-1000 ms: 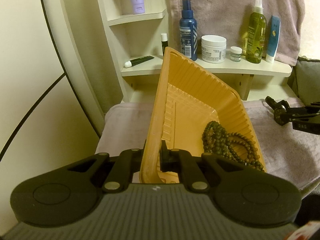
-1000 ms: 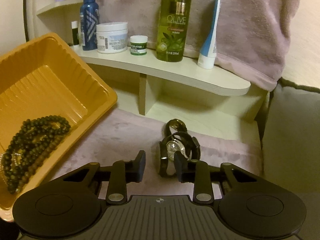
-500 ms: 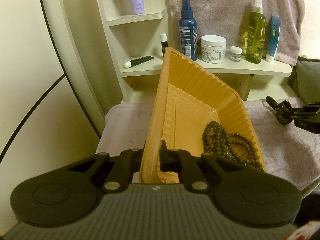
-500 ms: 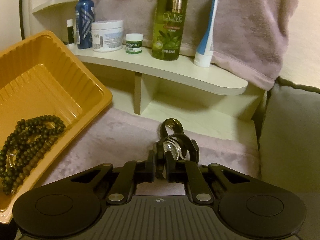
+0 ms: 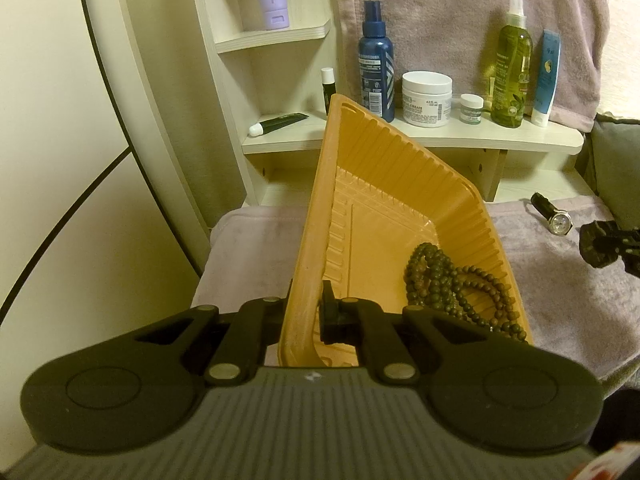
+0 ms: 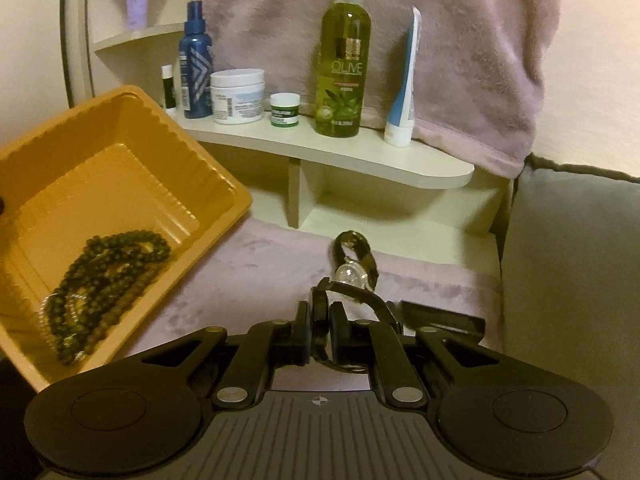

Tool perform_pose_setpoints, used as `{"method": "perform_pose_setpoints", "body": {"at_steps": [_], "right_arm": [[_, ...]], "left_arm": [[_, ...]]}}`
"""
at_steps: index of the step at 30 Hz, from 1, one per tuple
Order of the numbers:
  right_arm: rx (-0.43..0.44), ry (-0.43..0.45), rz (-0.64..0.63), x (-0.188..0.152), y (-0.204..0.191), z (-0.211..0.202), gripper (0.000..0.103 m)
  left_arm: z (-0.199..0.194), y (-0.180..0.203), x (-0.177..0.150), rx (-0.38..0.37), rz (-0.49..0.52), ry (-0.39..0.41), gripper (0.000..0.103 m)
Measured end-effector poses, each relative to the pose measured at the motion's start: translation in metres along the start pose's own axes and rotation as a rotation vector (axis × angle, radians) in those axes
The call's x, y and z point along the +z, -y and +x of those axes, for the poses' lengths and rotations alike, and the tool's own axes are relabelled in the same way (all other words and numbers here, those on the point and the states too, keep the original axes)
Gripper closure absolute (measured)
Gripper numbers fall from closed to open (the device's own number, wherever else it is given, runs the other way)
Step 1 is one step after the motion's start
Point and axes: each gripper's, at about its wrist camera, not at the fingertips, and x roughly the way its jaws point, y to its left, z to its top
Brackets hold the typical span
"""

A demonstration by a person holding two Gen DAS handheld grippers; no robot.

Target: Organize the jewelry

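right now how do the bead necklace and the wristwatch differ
The bead necklace lies heaped inside the orange tray; the wristwatch is outside it, on the mauve towel. No gripper touches the necklace; the right gripper pinches the wristwatch's strap. The necklace is dull green beads; the wristwatch has a shiny face. Both are jewelry.

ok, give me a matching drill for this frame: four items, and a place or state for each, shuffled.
Things
1. orange ribbed plastic tray
2. string of dark green beads
3. black-strapped wristwatch
4. green OLIVE spray bottle

Places/states
A. standing on the cream wooden shelf
B. strap pinched in the right tool
C. rim clamped by the left tool
D. lying inside the tray

Pairs: 1-C, 2-D, 3-B, 4-A
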Motion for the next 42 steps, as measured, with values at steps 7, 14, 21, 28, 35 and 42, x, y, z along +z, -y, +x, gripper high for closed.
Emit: {"method": "perform_pose_setpoints", "body": {"at_steps": [7, 14, 21, 28, 35, 42], "right_arm": [[0.059, 0.021, 0.004, 0.007, -0.016, -0.016, 0.094], [0.192, 0.074, -0.029, 0.032, -0.054, -0.030, 0.094], [0.382, 0.031, -0.013, 0.042, -0.091, -0.020, 0.094], [0.462, -0.014, -0.020, 0.038, -0.114, -0.008, 0.094], [0.493, -0.055, -0.014, 0.032, -0.118, 0.002, 0.094], [0.546, -0.058, -0.001, 0.032, -0.120, 0.005, 0.093]], "left_arm": [[0.000, 0.001, 0.000, 0.000, -0.001, 0.001, 0.096], [-0.001, 0.001, 0.000, -0.001, -0.002, 0.002, 0.096], [-0.001, 0.000, 0.001, -0.002, -0.006, 0.001, 0.096], [0.000, 0.000, 0.000, -0.002, -0.008, 0.001, 0.096], [0.001, -0.001, 0.000, -0.003, -0.011, 0.000, 0.096], [0.001, -0.002, 0.000, -0.004, -0.011, -0.003, 0.096]]}}
